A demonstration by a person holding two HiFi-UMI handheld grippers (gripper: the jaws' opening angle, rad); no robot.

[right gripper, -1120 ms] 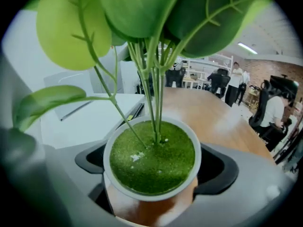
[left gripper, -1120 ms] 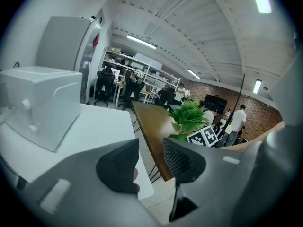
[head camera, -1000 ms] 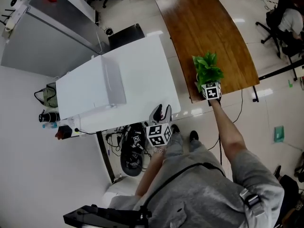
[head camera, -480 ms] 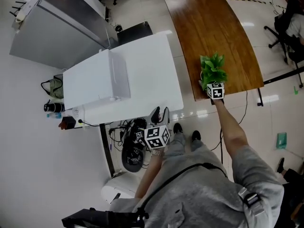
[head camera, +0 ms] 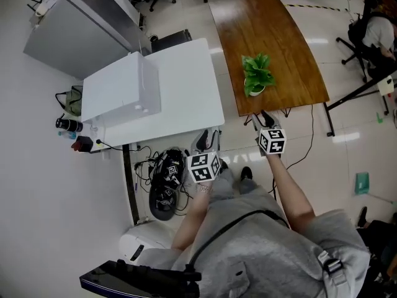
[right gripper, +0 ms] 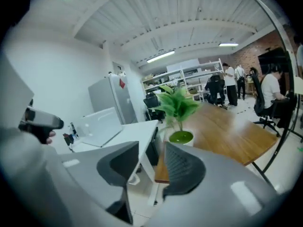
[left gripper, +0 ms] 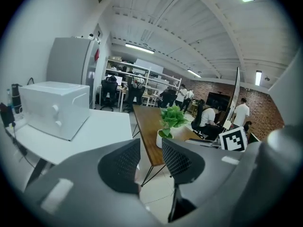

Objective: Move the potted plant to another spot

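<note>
Right gripper (head camera: 263, 120): we see jaws closing, nothing between them.
Left gripper (head camera: 208, 140): slightly parted, empty.
Green leafy plant in white pot (head camera: 255, 78): upright on brown wooden bench (head camera: 279, 30).

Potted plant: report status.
Right gripper empty, jaws closing. Left gripper open, empty. Potted plant upright on wooden table, not held. Nothing blocking it.

The head view looks from high up, almost straight down, onto the white desk (head camera: 180, 98) and the wooden table (head camera: 279, 36). Both are far below. The left gripper view sits low, off the white desk's near corner, and faces across the room. The right gripper view sits low too, closer to the wooden table's near edge. All three see the potted plant (head camera: 256, 74) at that edge.
</note>
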